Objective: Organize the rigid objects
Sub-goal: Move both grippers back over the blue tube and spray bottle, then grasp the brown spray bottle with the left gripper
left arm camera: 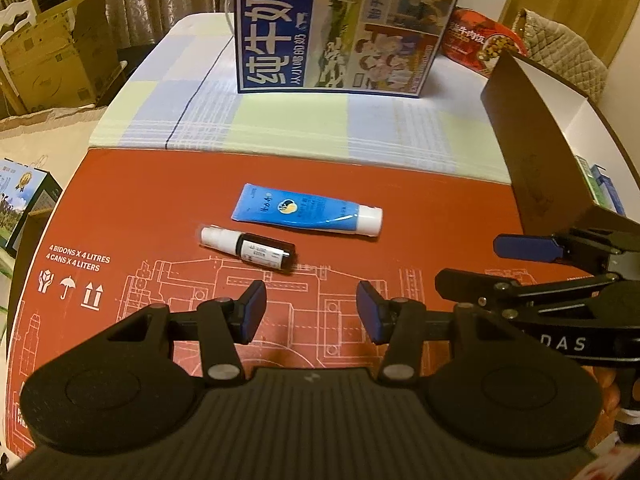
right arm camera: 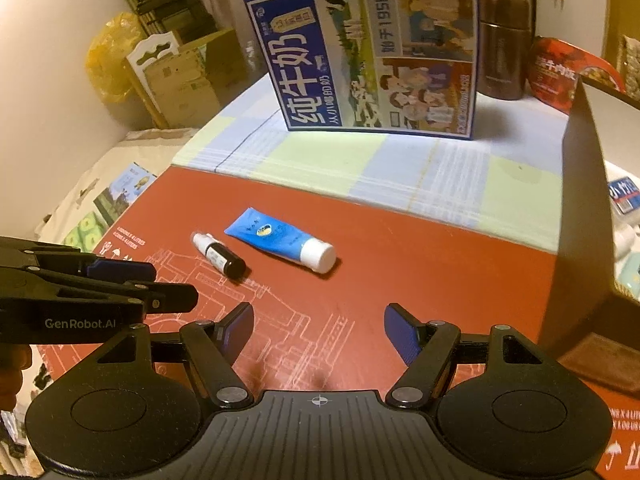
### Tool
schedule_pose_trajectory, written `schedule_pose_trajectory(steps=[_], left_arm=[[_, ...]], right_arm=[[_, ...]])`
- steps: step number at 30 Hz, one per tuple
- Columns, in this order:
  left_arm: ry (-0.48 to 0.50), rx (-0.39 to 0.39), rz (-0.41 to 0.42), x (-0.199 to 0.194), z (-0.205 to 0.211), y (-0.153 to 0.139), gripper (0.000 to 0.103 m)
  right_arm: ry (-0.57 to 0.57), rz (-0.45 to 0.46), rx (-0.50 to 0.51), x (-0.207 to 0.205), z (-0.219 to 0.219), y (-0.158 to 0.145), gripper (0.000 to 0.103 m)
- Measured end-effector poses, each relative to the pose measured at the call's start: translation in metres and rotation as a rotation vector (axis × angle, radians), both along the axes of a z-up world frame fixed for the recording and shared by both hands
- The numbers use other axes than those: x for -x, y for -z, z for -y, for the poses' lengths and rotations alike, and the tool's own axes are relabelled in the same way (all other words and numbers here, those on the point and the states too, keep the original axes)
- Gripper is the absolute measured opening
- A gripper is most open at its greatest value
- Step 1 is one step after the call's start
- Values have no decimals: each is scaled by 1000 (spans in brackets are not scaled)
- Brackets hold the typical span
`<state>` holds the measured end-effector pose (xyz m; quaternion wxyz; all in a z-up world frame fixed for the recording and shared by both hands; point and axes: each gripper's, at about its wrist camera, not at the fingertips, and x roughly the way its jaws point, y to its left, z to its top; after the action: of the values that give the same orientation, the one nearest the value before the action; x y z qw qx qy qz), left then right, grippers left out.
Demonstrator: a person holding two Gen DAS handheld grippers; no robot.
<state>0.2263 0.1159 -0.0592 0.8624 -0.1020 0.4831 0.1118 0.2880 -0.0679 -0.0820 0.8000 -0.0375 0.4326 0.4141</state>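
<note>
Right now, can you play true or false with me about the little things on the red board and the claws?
1. The blue tube lies flat on the red board. True.
2. The small dark bottle stands upright. False: it lies on its side beside the tube.
3. The left claw is gripping the bottle. False: its jaws are open with nothing between them, short of the bottle.
4. The big blue milk box stands on the checked cloth, behind the board. True.
5. The right claw holds the tube. False: it is open and empty.
6. The tube's white cap is on. True.
</note>
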Motion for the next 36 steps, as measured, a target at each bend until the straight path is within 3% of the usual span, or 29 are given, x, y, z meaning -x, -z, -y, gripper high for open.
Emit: schedule_pose_trajectory(steps=[19,34,36], left_arm=[[-91,77,-88,-41,-40,51,45],[-168,93,-114,-60,-65,68,46],[-164,88,-114,-57,-67,67,46]], right_arm=[[-132,29,62,-44,-49,41,69],[-231,59,67,-61,-83,60,69],[-253,72,63,-58,-87,61,64]])
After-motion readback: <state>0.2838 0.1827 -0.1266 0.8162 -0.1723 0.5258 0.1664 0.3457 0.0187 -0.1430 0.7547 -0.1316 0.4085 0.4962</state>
